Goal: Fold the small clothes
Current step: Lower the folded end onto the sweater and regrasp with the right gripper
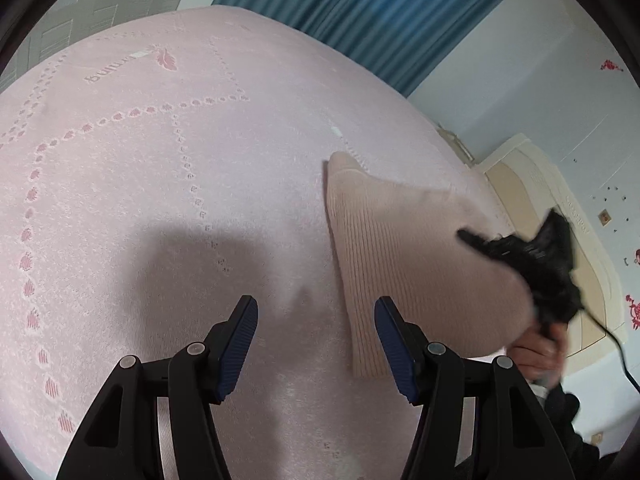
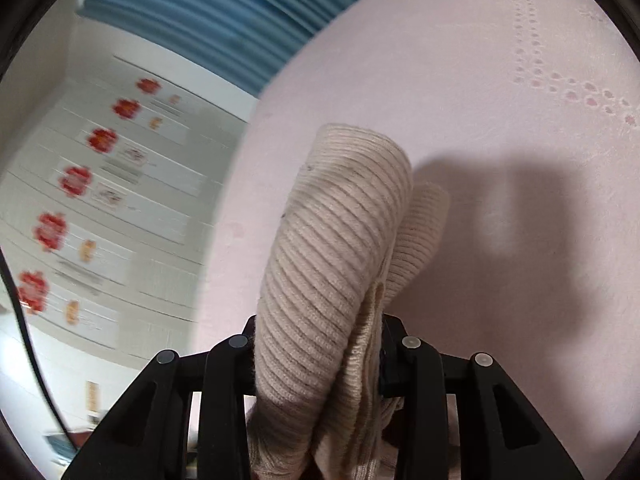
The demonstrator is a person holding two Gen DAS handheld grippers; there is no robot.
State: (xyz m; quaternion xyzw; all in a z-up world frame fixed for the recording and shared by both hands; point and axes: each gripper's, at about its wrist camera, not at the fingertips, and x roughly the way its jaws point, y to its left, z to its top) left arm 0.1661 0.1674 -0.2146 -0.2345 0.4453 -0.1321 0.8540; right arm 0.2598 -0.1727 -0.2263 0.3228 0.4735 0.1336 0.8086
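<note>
Left hand-held gripper (image 1: 316, 344) gapes empty; right hand-held gripper (image 2: 320, 360) clamps ribbed sweater (image 2: 336, 240); bedspread (image 1: 160, 200) lettering unreadable.

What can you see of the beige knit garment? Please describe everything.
The garment is beige ribbed knit, soft-looking and doubled into thick folds. The right gripper clamps it near one end, its jaws closed on the bunched layers. In the left wrist view it is lifted at that side and slopes down to the pink bedspread. The left gripper is open, not touching it.
</note>
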